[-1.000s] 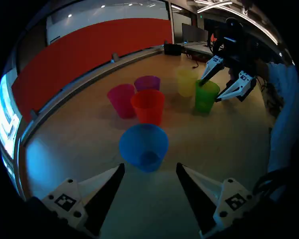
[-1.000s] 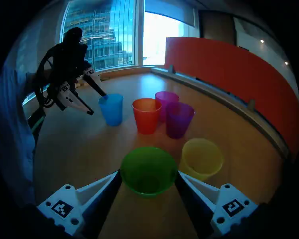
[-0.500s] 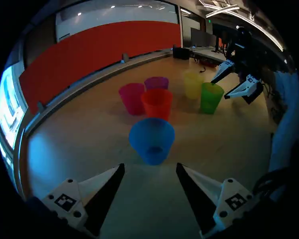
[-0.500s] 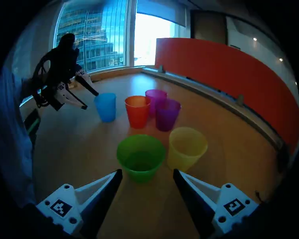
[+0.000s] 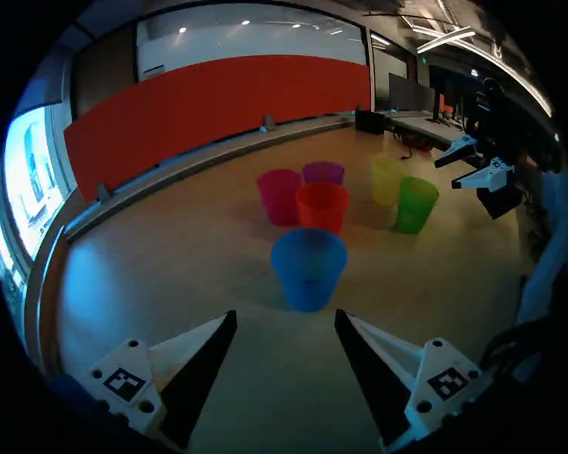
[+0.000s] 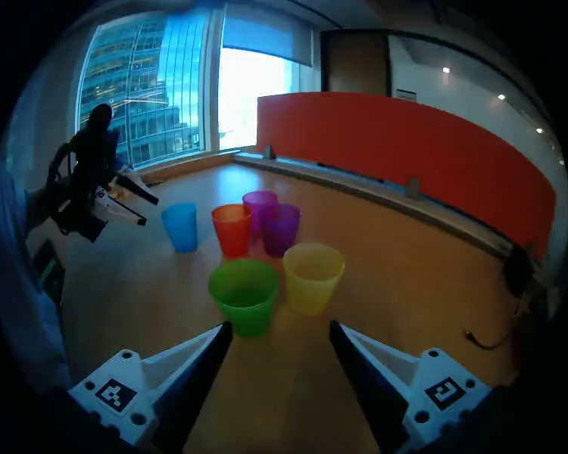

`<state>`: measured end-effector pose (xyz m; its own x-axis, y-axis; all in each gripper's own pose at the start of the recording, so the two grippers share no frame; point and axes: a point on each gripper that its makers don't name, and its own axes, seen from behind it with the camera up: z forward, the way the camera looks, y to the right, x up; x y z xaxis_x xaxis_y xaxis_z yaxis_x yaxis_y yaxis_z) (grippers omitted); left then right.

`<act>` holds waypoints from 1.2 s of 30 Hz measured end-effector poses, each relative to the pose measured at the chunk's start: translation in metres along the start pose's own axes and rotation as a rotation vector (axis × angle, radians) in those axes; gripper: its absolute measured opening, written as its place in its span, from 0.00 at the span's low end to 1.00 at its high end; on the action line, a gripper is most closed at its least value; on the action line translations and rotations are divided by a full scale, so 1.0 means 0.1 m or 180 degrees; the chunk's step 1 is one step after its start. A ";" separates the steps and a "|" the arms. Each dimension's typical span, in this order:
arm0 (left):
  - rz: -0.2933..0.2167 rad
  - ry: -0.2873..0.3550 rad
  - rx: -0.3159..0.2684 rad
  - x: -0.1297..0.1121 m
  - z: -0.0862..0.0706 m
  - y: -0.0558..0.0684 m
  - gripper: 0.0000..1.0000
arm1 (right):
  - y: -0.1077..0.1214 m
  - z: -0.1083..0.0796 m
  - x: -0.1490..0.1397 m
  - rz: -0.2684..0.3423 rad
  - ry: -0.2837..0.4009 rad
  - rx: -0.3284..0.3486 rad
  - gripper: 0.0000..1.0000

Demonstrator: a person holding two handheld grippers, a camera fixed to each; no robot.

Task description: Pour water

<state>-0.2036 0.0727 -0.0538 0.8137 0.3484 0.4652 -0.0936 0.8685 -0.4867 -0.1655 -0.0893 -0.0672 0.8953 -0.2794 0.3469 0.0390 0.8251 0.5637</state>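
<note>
my left tool (image 5: pixel 284 313), seen in the left gripper view, is spread wide with nothing between its fingers. the blue cup (image 5: pixel 308 261) stands upright on the wooden surface (image 5: pixel 170 250) just ahead of the fingertips, apart from both. my right tool (image 6: pixel 280 325), seen in the right gripper view, is likewise spread and holds nothing. the green cup (image 6: pixel 244 291) stands upright just beyond its fingertips, not touched by either finger, slightly toward the left finger. the yellow cup (image 6: pixel 313 276) stands just beside the green one, on its right in this view. farther out, the orange cup (image 6: pixel 232 228), the purple cup (image 6: pixel 281 227) and the magenta cup (image 6: pixel 258 203) form a close cluster between the blue cup and the green-yellow pair. all six cups are upright; whether any holds water i cannot tell. each view also shows the other tool farther off, raised above the surface near its own cup and spread. a long red wall panel (image 5: pixel 208 98) runs behind the surface, and tall windows (image 6: pixel 148 91) show in the right gripper view.
</note>
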 end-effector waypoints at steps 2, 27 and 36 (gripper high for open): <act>-0.0049 0.0065 0.0068 0.03 -0.03 -0.03 0.96 | 0.04 -0.05 0.03 0.0070 0.0072 -0.0084 0.99; -0.0464 0.1260 0.0972 0.63 -0.49 -0.41 0.96 | 0.79 -0.58 0.67 0.0448 0.1082 -0.1329 0.99; -0.0599 0.1561 0.1129 0.75 -0.61 -0.35 0.96 | 0.84 -0.62 0.75 0.0467 0.1337 -0.1604 0.99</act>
<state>-0.1048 0.0465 -0.0468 0.9951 0.0494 0.0853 -0.0393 0.9925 -0.1157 -0.0675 -0.0108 -0.0405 0.9998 -0.0162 0.0148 0.0150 0.9968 0.0787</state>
